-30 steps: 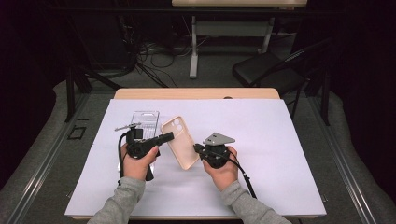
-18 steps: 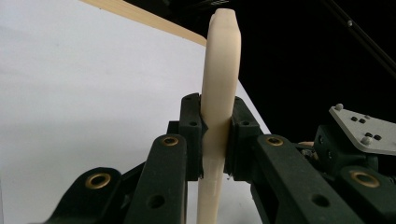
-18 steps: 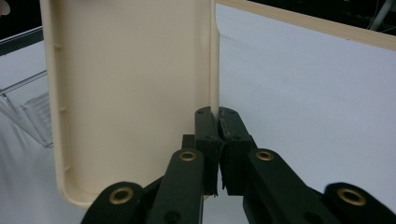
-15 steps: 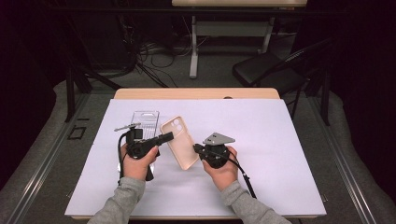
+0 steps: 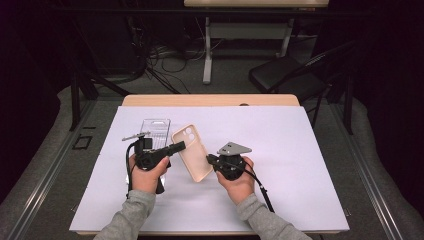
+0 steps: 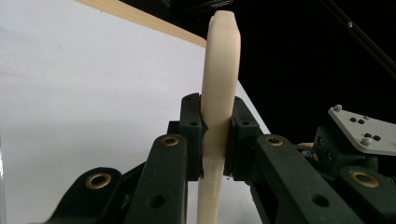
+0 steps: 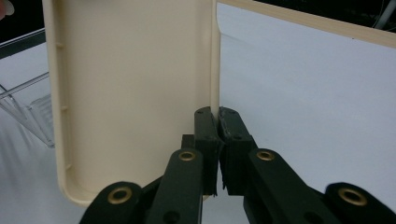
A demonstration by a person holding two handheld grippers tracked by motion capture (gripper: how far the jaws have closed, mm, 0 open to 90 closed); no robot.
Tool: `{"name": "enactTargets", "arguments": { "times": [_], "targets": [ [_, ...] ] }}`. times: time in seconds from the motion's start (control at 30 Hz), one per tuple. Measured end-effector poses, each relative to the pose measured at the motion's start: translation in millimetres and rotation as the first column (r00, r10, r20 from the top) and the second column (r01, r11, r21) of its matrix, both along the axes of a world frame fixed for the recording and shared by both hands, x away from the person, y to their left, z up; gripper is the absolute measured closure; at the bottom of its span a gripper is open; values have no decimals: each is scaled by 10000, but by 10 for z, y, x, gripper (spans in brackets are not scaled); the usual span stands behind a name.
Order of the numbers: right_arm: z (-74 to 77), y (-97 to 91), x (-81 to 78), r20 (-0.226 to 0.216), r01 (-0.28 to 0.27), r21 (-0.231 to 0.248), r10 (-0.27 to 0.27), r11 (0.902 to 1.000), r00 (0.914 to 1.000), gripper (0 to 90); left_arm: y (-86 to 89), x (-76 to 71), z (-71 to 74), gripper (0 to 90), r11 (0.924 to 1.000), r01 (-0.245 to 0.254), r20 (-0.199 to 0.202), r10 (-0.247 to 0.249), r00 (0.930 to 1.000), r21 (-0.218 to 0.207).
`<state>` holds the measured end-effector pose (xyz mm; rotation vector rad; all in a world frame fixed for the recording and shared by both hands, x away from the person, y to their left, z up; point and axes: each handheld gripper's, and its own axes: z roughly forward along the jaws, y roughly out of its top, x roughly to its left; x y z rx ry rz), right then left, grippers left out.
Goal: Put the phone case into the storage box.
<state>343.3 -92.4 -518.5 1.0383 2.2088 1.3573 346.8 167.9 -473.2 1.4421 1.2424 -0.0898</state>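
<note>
White table covering [image 5: 300,165] at frame centre carries a cream phone case [image 5: 192,155], long axis slanting upper-left to lower-right, left gripper [image 5: 176,146] and right gripper [image 5: 210,159] clamping opposite edges.

Your surface [image 5: 300,165] is a wooden top under a white sheet [image 5: 310,200]; a clear plastic case [image 5: 154,131] lies on it at your left.

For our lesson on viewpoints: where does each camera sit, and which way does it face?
High view: above the table, looking down; forearms, both hands.
Left gripper view: on the left claw, looking along its jaws clamping the phone case edge-on.
Right gripper view: on the right claw, pinching the case's rim.
All share the case.
</note>
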Motion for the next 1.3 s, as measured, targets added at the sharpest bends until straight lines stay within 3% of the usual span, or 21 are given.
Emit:
{"name": "enactTargets", "arguments": {
  "times": [0.97,1.17,1.3],
  "targets": [
    [37,-1,-14,138,-193,230,190,9995,9997,792,85,7,24,801,9997,-231,260,233,9994,-73],
    [54,-18,-20,192,-215,271,210,9994,9996,767,110,9,29,801,9999,-141,507,138,9986,39],
    [71,-33,-21,290,-243,299,235,9993,9993,745,124,11,33,801,9999,24,875,-35,9962,124]
  ]
}}
